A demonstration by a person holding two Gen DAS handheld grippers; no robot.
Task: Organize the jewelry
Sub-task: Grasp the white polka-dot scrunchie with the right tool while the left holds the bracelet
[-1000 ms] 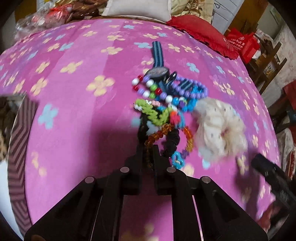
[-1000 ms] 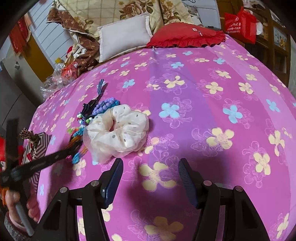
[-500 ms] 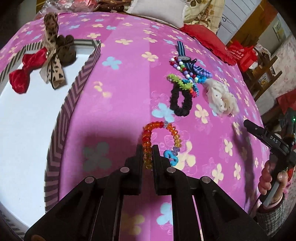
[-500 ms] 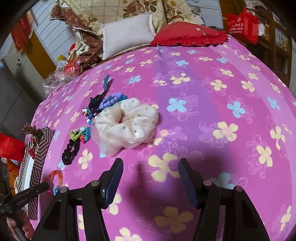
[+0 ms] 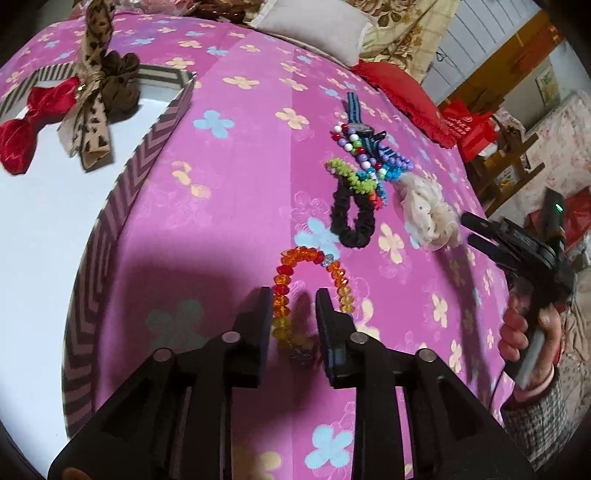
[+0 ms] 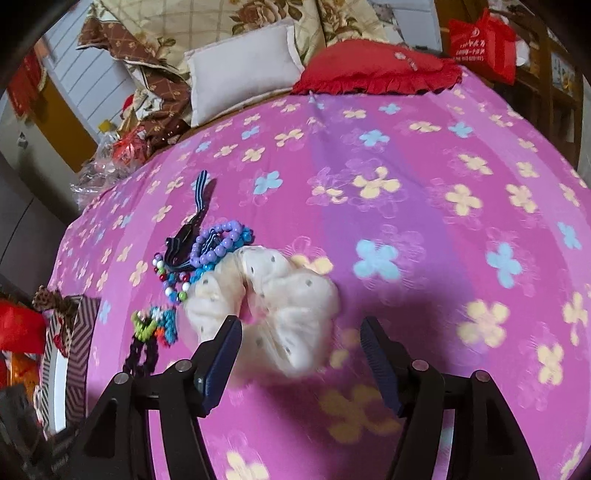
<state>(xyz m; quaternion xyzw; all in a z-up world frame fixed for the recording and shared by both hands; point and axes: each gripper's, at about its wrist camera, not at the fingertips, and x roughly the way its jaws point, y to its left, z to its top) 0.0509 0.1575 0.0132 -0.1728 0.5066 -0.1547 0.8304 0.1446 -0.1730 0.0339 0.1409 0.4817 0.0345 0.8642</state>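
One orange bead bracelet (image 5: 295, 291) lies on the pink bedspread (image 5: 240, 184) between the parted left gripper (image 5: 291, 314). The right gripper (image 6: 301, 343) gapes wide over one cream scrunchie (image 6: 273, 299). No legible writing.

This was a bedroom in a home. A bed had a pink sheet (image 6: 424, 229) with flowers on it. Far ahead of the right gripper (image 6: 301, 354) lay a white pillow (image 6: 240, 70), a red pillow (image 6: 376, 68) and a flowery blanket (image 6: 221, 18). Wooden furniture (image 5: 513, 158) with a red bag (image 6: 482, 38) stood beside the bed.
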